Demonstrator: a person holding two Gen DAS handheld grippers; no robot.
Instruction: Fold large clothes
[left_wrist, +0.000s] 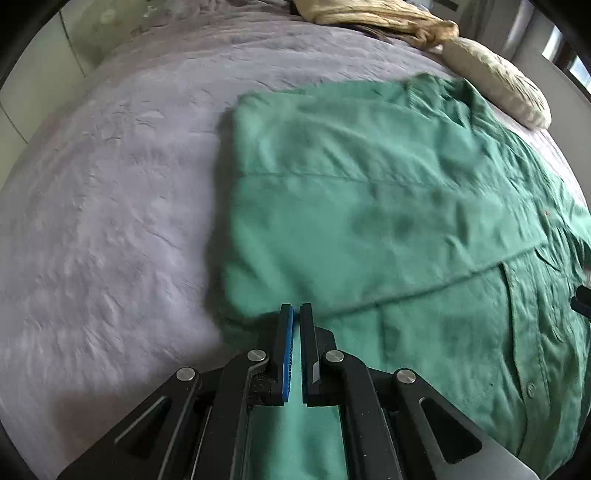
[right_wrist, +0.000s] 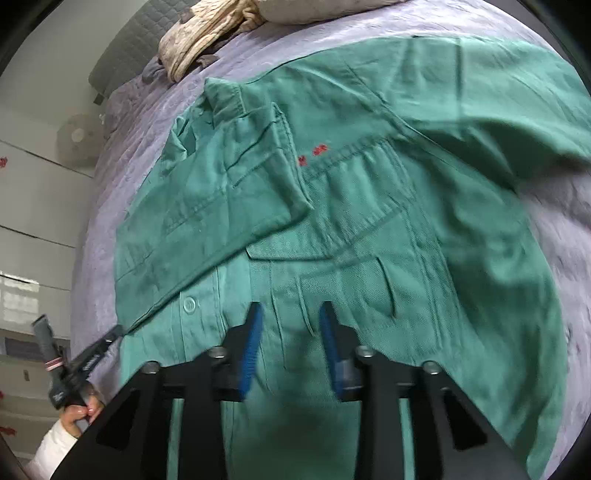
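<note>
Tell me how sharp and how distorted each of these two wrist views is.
Left wrist view: gripper sharp, green shirt and bedspread smeared by motion blur, bed bowed by fisheye. Right wrist view: shirt's pocket seams fairly clear at centre, right gripper and frame edges blurred, dark corners.
</note>
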